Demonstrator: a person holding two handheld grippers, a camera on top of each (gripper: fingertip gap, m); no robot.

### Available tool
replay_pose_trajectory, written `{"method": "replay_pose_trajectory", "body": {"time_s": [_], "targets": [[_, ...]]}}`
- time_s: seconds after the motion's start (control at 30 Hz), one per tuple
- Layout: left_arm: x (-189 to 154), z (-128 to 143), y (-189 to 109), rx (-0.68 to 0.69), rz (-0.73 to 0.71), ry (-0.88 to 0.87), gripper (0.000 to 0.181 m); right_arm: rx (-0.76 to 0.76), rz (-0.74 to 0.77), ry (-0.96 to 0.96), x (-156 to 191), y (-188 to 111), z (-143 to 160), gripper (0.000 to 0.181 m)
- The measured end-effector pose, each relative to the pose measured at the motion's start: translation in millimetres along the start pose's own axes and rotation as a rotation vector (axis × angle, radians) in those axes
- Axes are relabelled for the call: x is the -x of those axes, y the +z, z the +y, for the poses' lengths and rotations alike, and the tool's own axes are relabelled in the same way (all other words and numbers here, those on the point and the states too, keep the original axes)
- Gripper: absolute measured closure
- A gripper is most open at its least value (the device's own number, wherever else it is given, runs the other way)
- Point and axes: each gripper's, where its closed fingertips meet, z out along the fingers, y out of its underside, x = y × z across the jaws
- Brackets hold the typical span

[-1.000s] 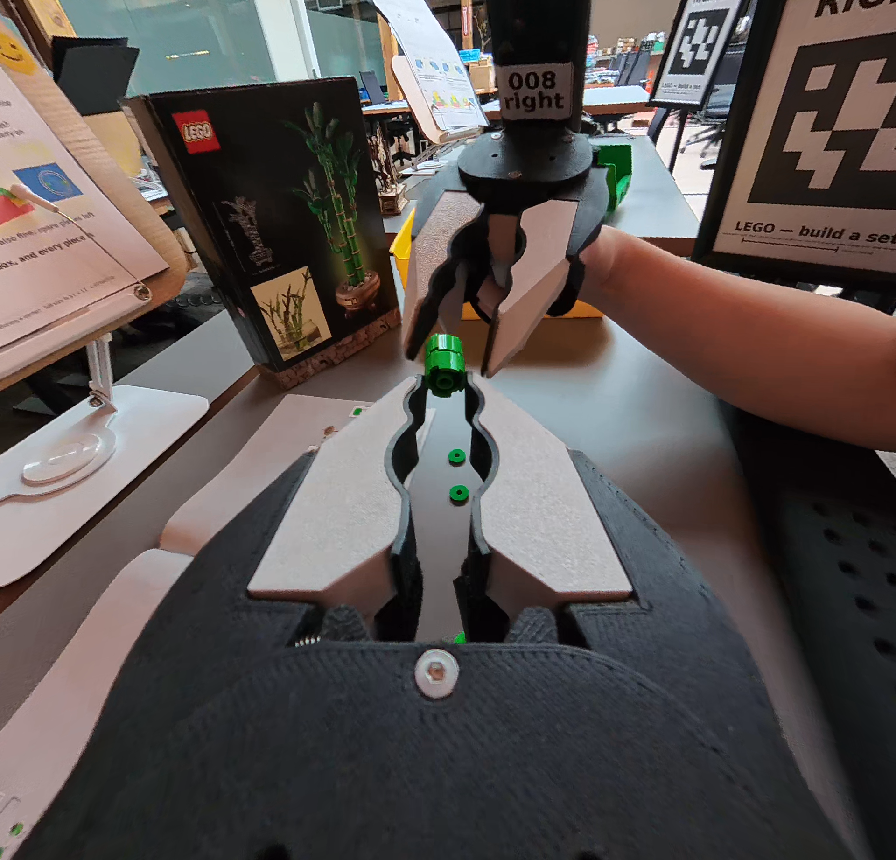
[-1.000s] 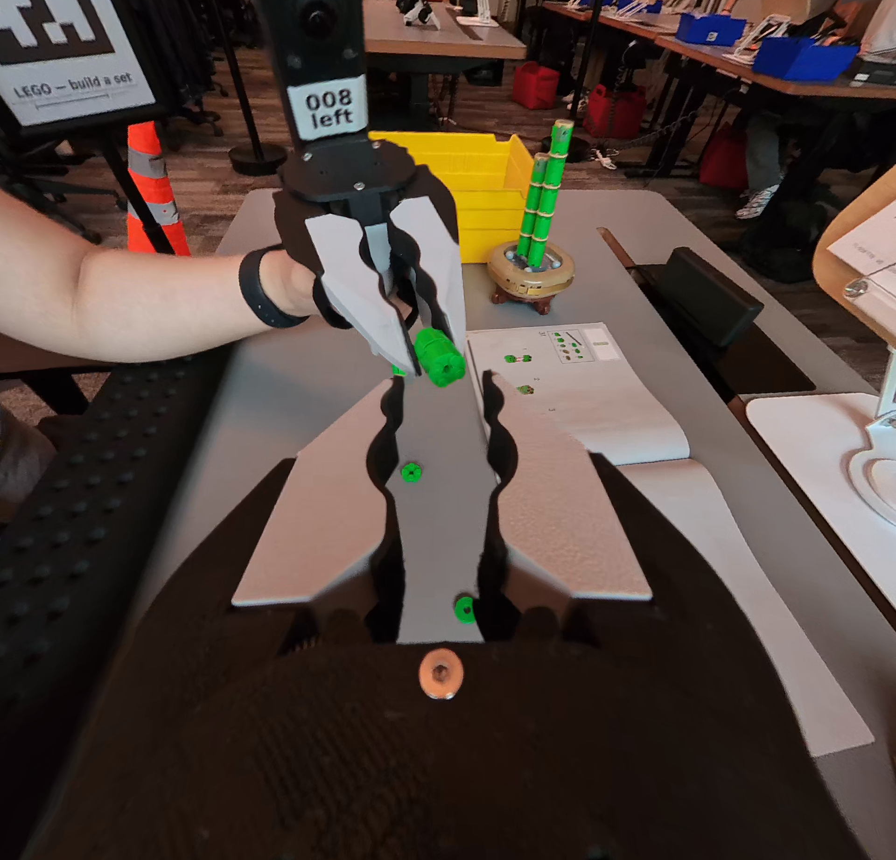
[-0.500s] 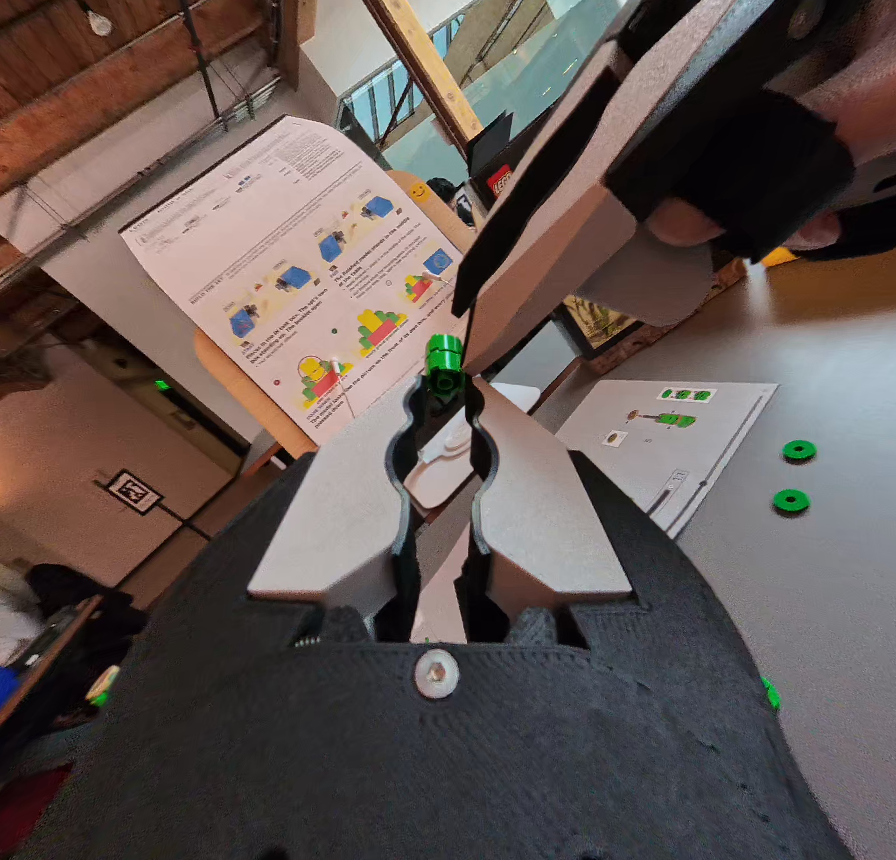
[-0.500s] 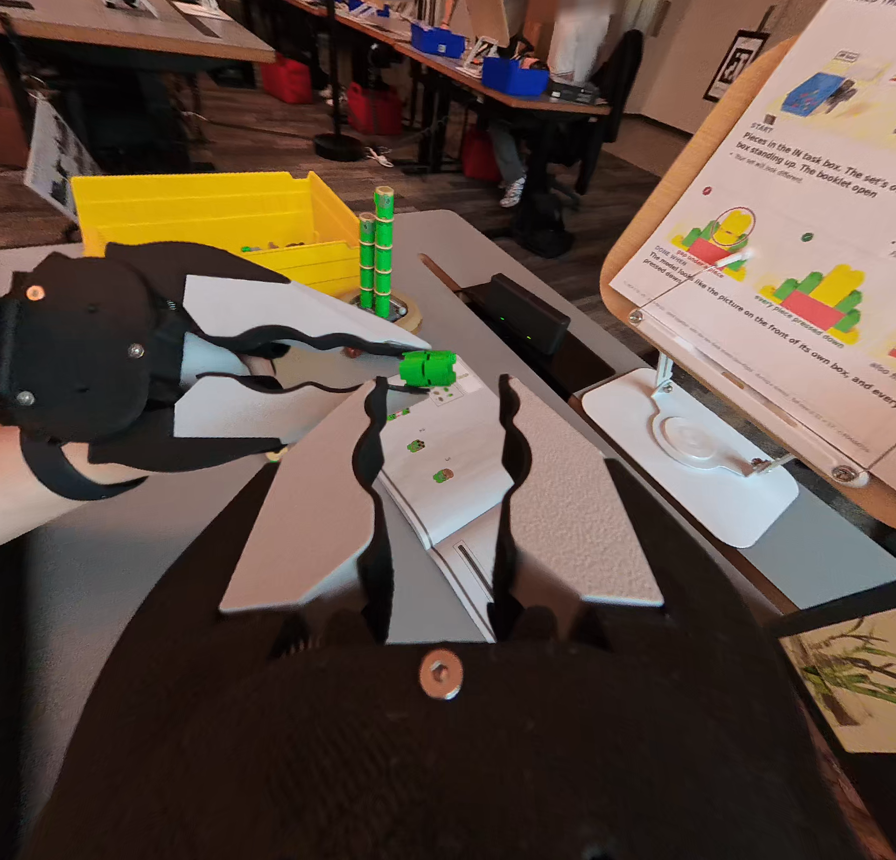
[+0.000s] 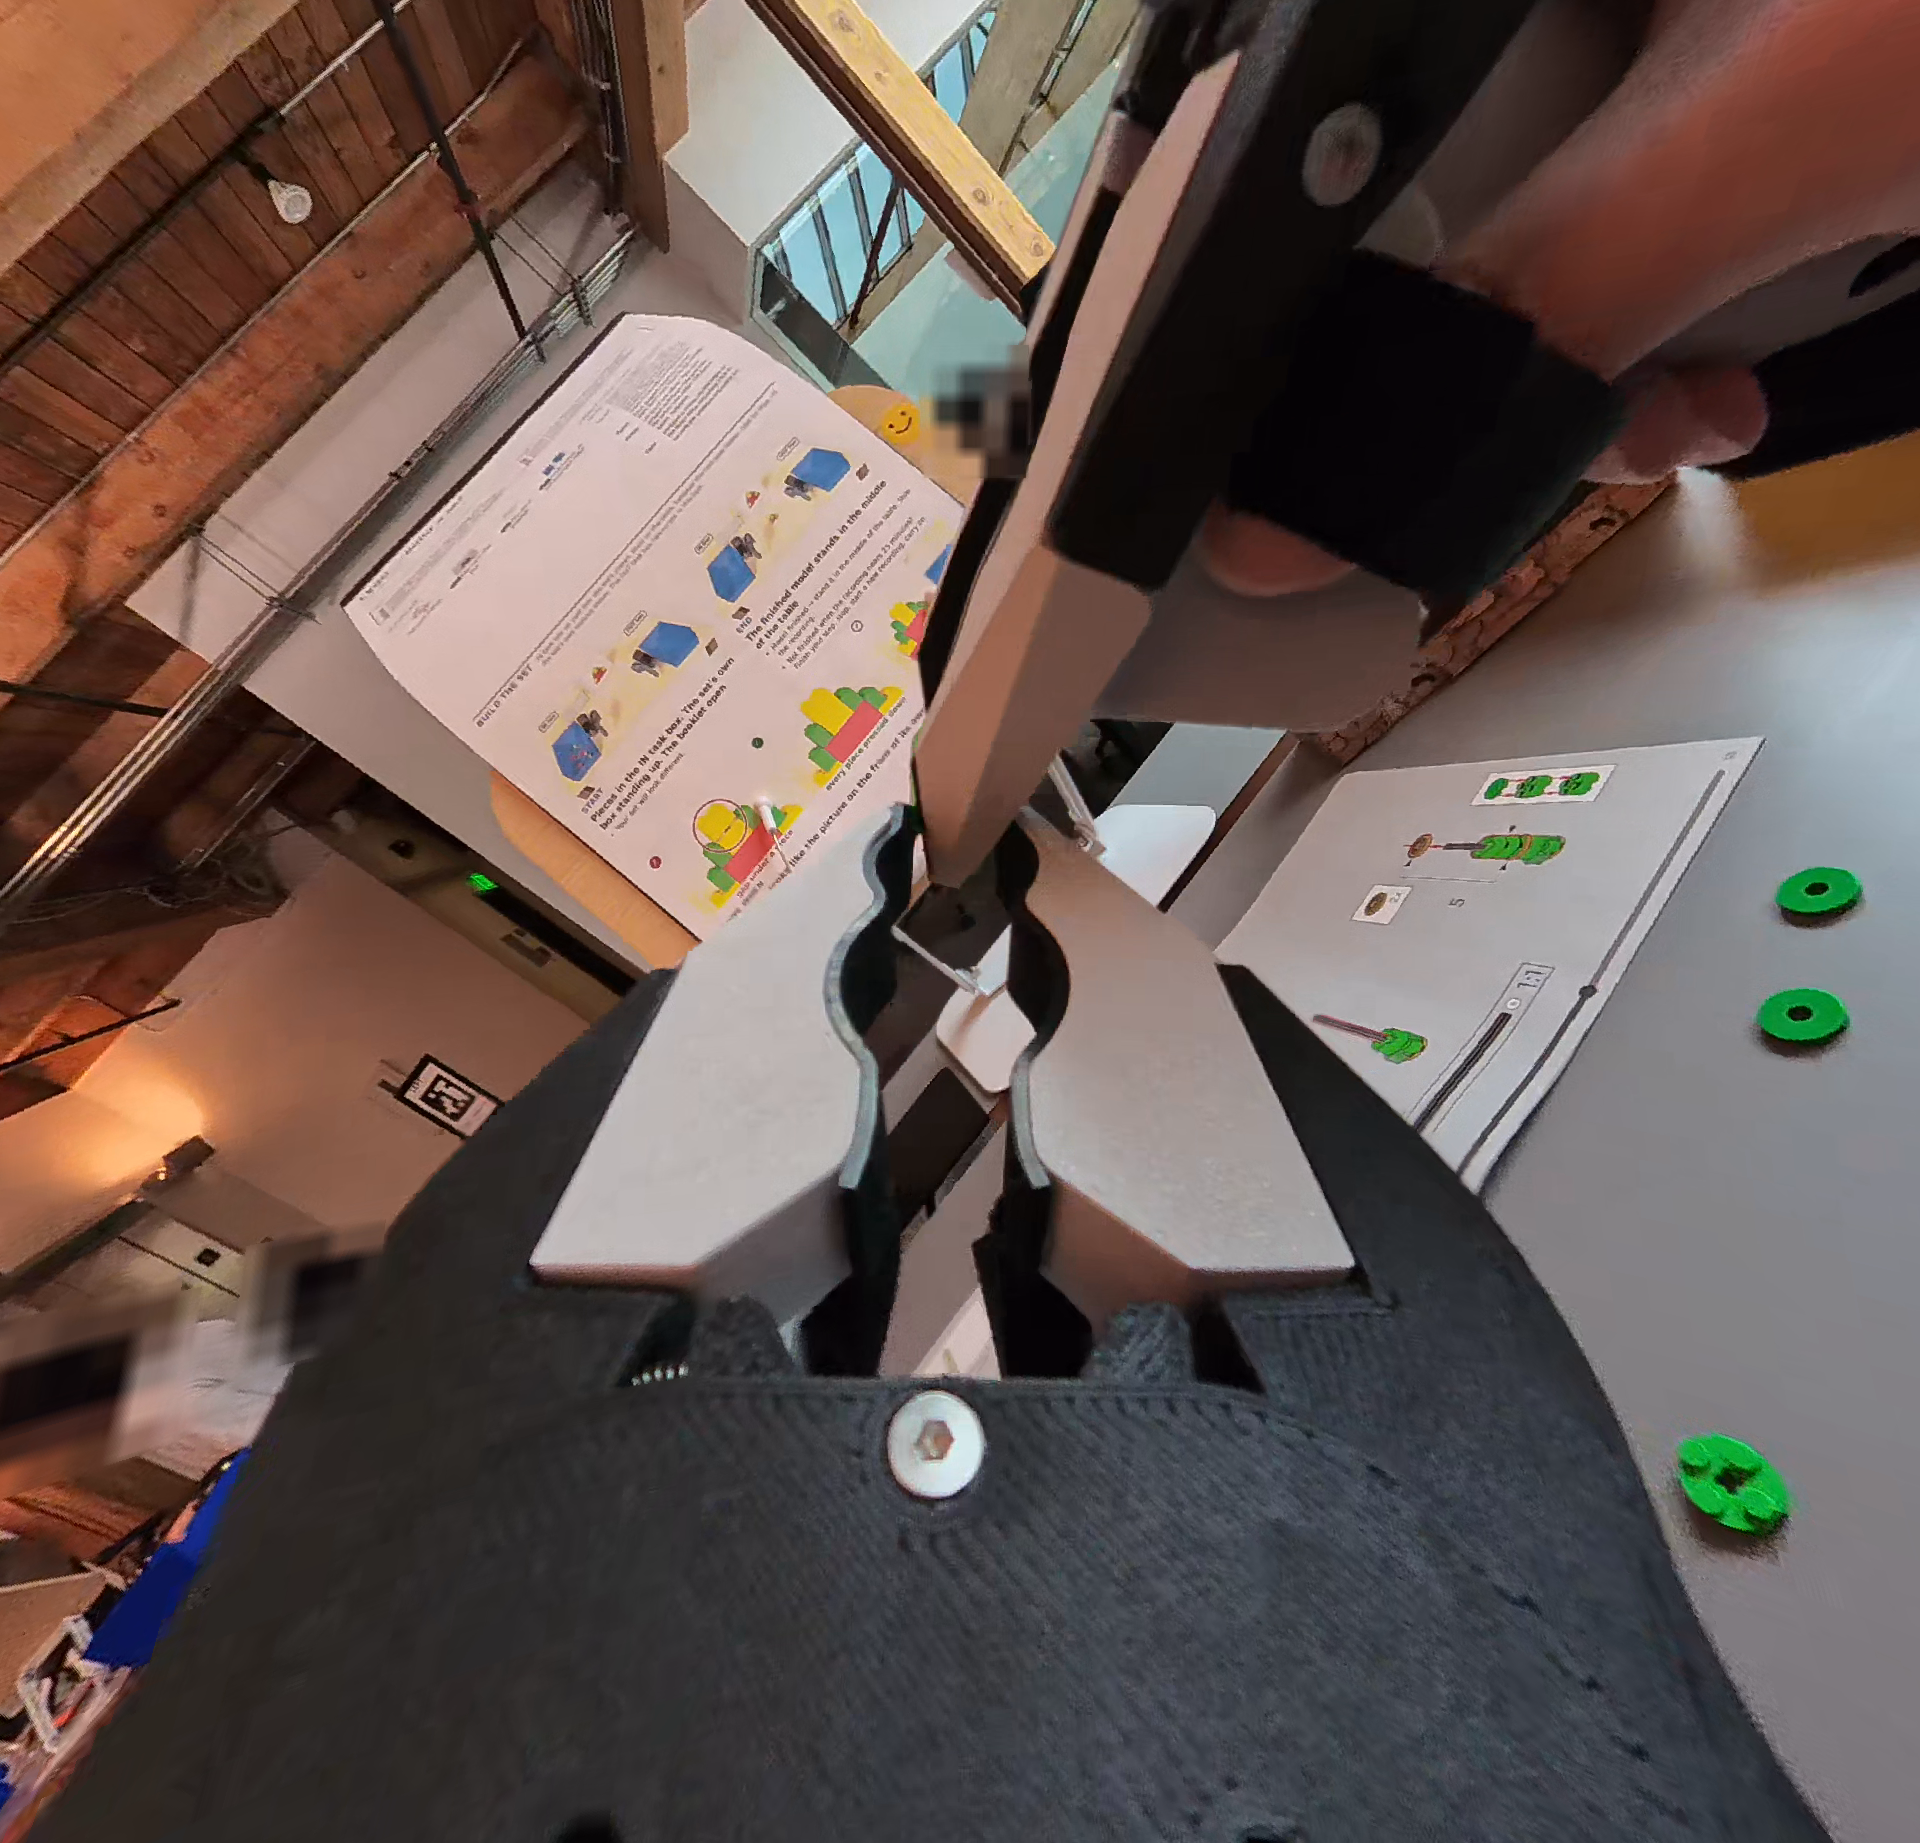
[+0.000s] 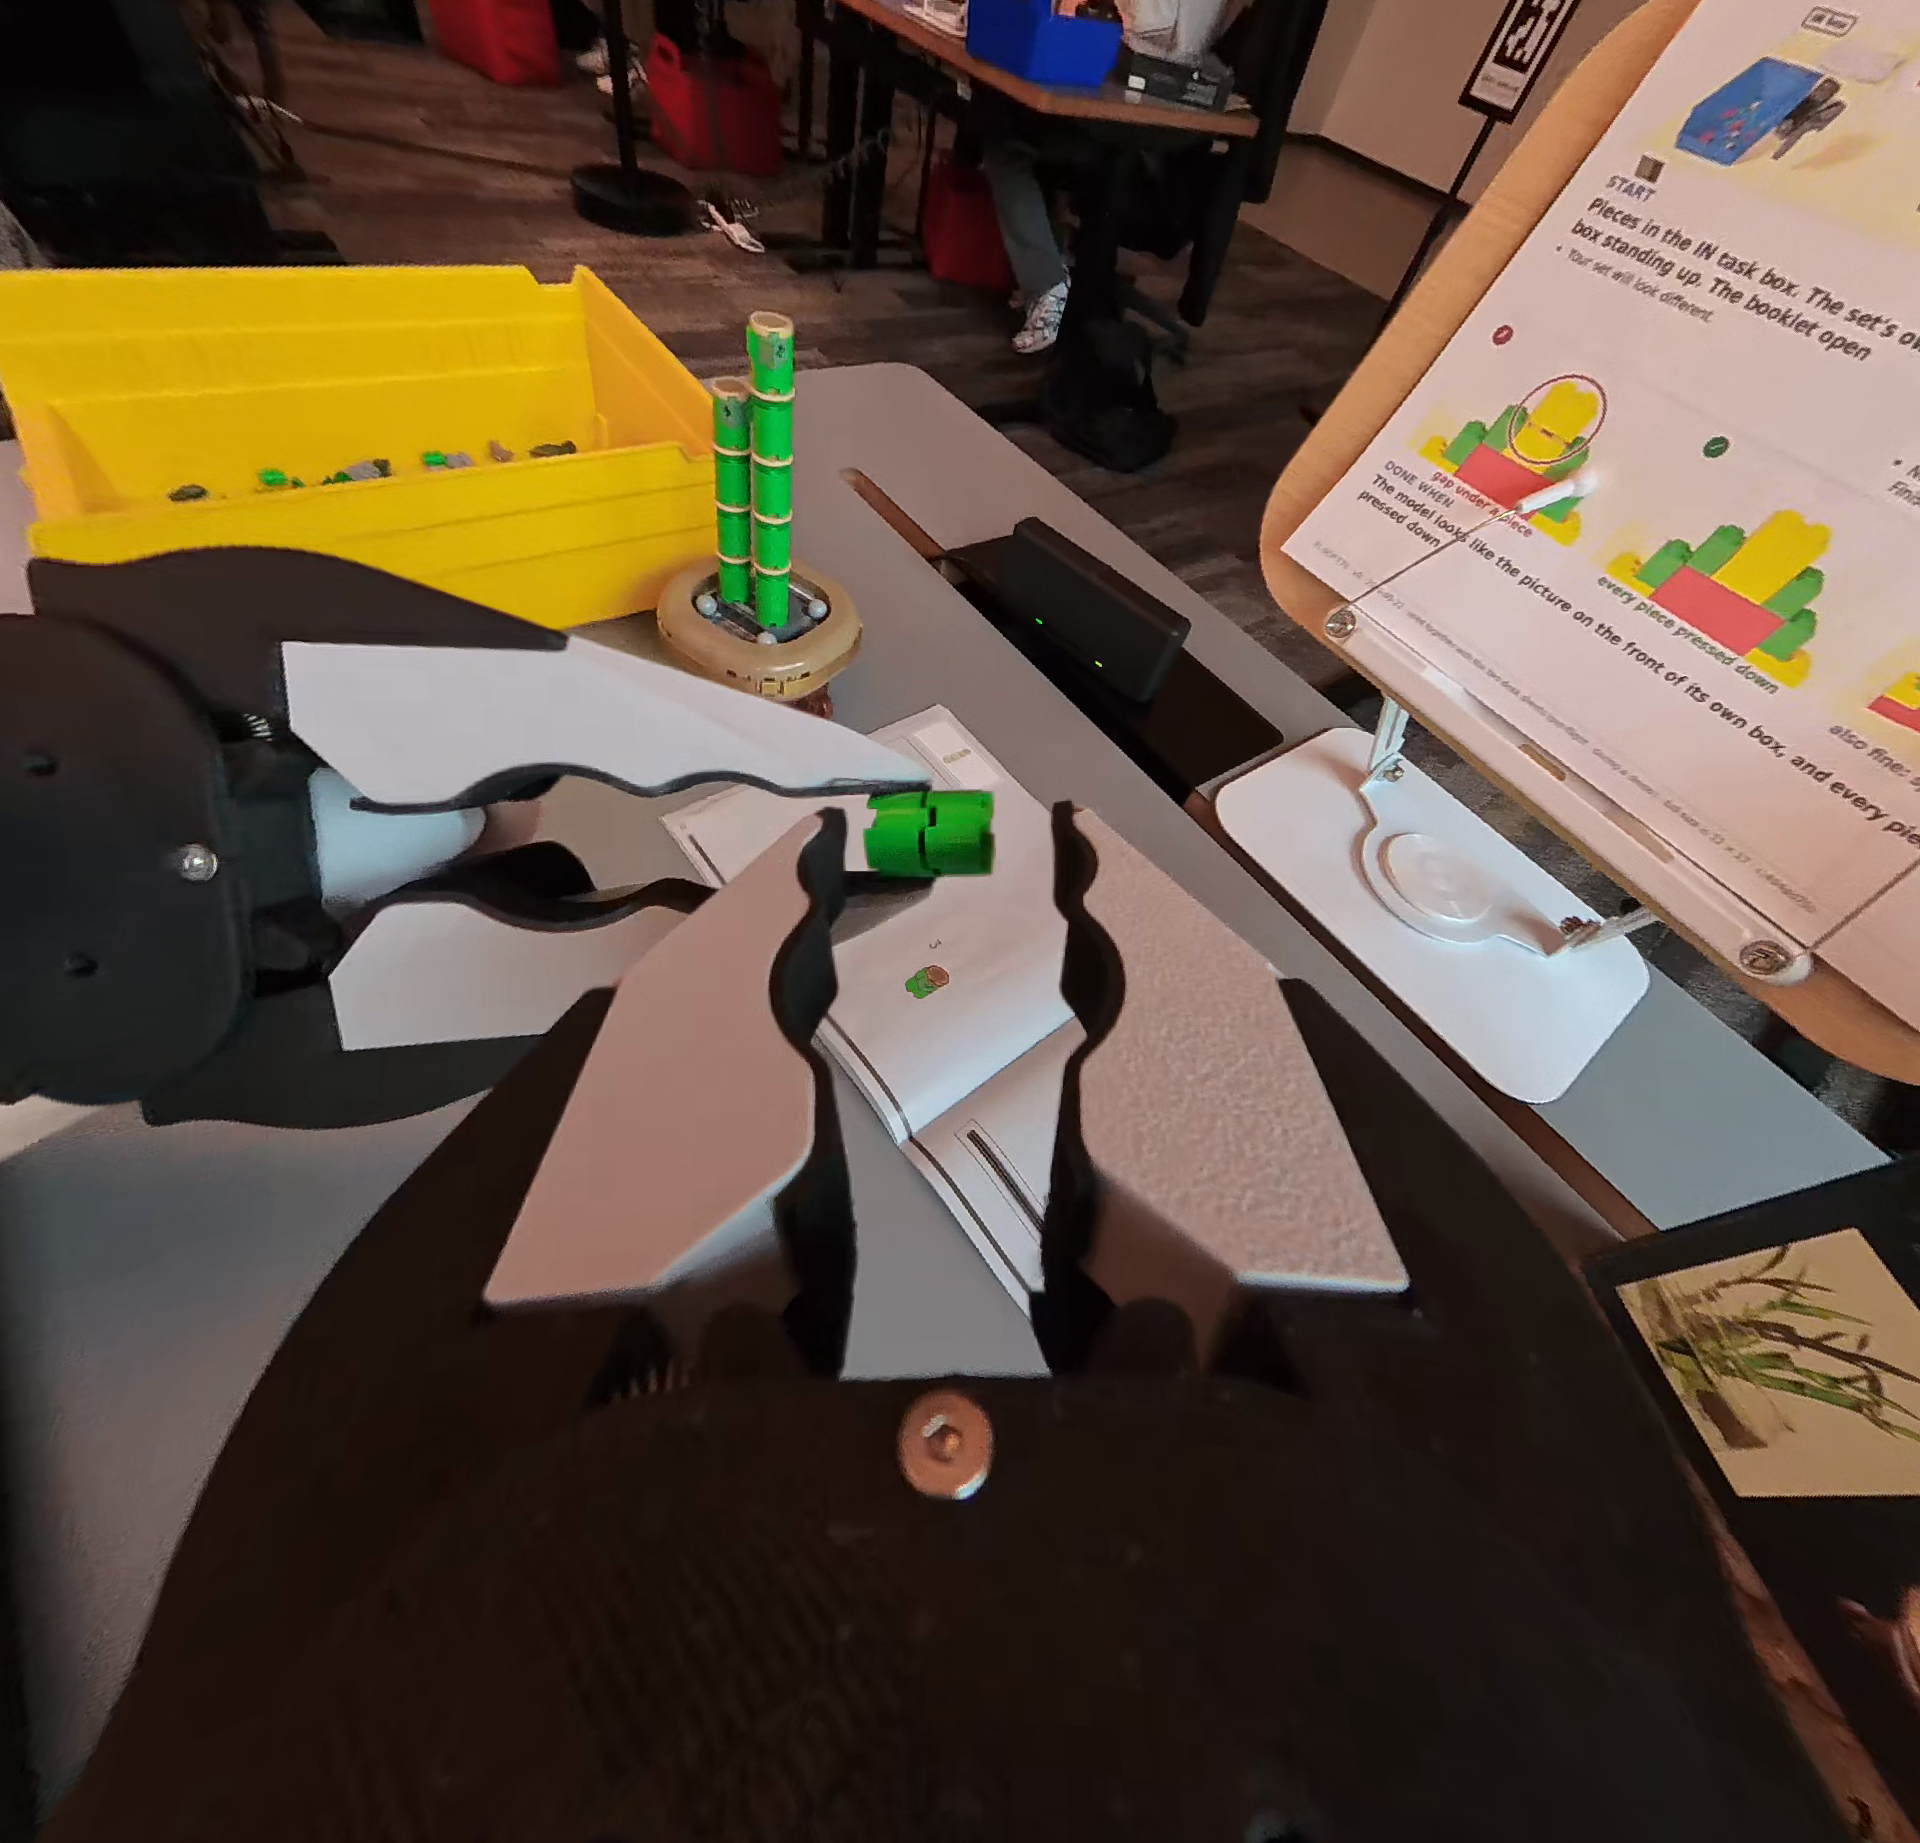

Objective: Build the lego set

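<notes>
My left gripper [image 5: 958,846] is shut on a short green cylinder piece [image 6: 930,834] and holds it in the air above the table. In the right wrist view the left gripper [image 6: 883,837] reaches in from the left, lying sideways. My right gripper [image 6: 945,825] is open, with its two fingertips either side of the green piece, close to it; I see no grip. In the left wrist view a finger [image 5: 1039,650] of the right gripper comes down from the upper right and hides the piece.
A partly built green bamboo model [image 6: 764,505] stands in a tan pot beside a yellow parts bin [image 6: 364,536]. An open instruction booklet [image 6: 935,983] lies below the grippers. Three small green round plates [image 5: 1816,892] lie on the table. An instruction board on a stand [image 6: 1662,463] is at the right. Both grippers' tips are close together, under 4 cm apart.
Both grippers have lifted and turned, with the left one still holding the green piece. The right gripper has closed in, so its open fingers now flank the piece and cover it in the left view.
</notes>
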Motion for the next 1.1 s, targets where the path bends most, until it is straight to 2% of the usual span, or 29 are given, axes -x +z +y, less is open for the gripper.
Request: {"method": "replay_pose_trajectory", "body": {"time_s": [0.17,0.5,0.8,1.1], "targets": [[-3.5,-1.2,0.3,0.007,-0.013,0.062,0.168,0.056,0.042,-0.057,2.0,1.6,4.5,0.158],[-0.7,-2.8,-1.0,0.019,-0.071,0.114,0.167,0.061,0.105,-0.142,3.1,-0.1,1.8,0.159],[-4.6,0.6,0.3,0.037,-0.071,0.144,0.167,0.077,0.084,-0.182,2.6,1.4,6.9,0.161],[2.2,-0.8,-2.8,0.018,-0.08,0.124,0.167,0.017,0.059,-0.153,5.5,2.7,-0.4,0.159]]}}
